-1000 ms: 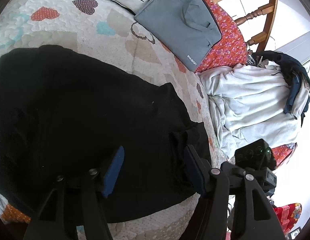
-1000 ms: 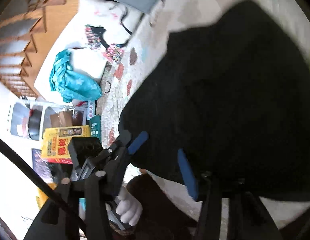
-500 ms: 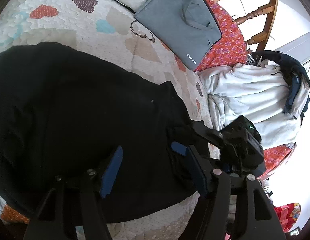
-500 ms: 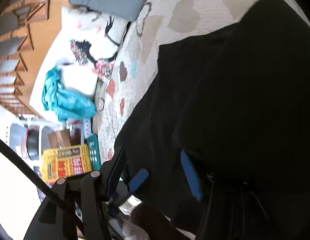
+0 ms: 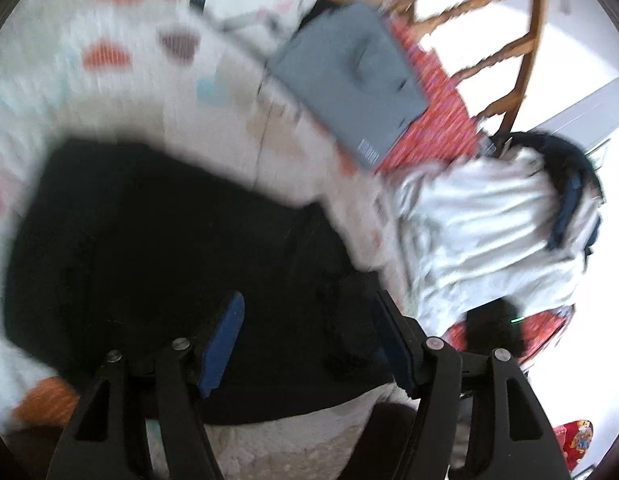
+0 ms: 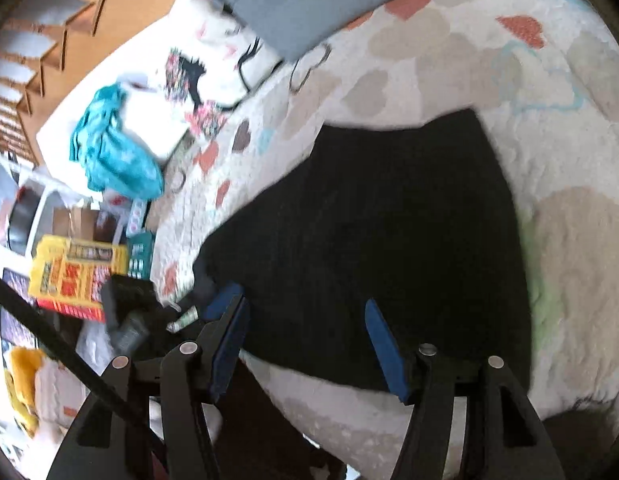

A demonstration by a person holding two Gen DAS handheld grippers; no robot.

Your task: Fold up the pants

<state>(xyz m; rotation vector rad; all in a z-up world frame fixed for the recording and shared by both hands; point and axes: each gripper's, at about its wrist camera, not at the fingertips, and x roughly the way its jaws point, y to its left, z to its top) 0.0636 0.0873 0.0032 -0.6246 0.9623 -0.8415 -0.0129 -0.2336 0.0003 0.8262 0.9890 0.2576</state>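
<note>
The pants [image 6: 381,232] lie flat on the bed cover [image 6: 489,80], near its front edge. Behind them, a bag [image 5: 349,80] rests on the far side of the bed. In the left wrist view, a heap of clothes [image 5: 481,232] sits to the right of the pants, and a chair [image 5: 509,40] stands behind that heap. In the right wrist view, a cloth [image 6: 113,148] lies to the left of the bed, and a box [image 6: 75,276] sits in front of the cloth.
</note>
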